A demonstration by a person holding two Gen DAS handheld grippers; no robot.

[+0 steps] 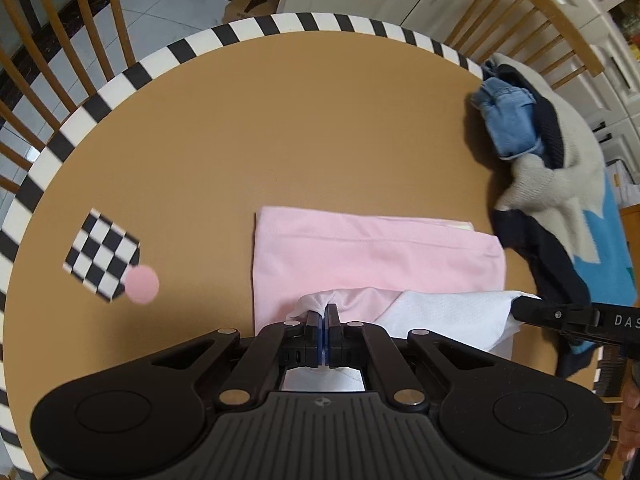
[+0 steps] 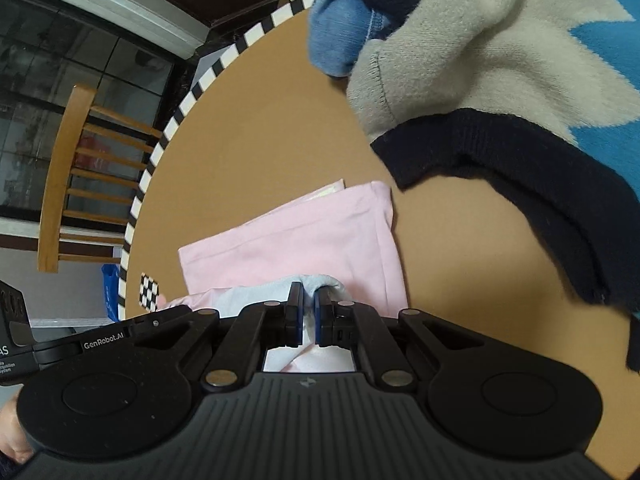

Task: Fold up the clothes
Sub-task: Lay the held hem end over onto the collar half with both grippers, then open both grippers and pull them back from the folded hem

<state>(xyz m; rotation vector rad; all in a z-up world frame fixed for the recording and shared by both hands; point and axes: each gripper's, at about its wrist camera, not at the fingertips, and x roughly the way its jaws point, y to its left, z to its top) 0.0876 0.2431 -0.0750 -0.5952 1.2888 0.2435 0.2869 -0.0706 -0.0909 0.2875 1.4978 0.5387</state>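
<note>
A pink garment [image 1: 372, 258] [image 2: 304, 240] lies folded in a rectangle on the round tan table [image 1: 260, 128]; its white lining shows along the near edge [image 1: 452, 312]. My left gripper [image 1: 325, 310] is shut on a pinch of the white and pink cloth at that near edge. My right gripper [image 2: 307, 292] is shut on a bunch of the same pale cloth further along the edge. In the left wrist view the right gripper's black finger [image 1: 532, 306] comes in from the right, with the cloth stretched between the two grippers.
A pile of clothes lies at the table's right: blue denim [image 1: 508, 116] [image 2: 340, 28] and a beige, navy and blue sweater [image 1: 568, 184] [image 2: 500, 60]. A checkered marker [image 1: 100, 256] with a pink dot [image 1: 142, 284] sits at left. Wooden chairs [image 2: 76, 180] ring the striped rim [image 1: 132, 76].
</note>
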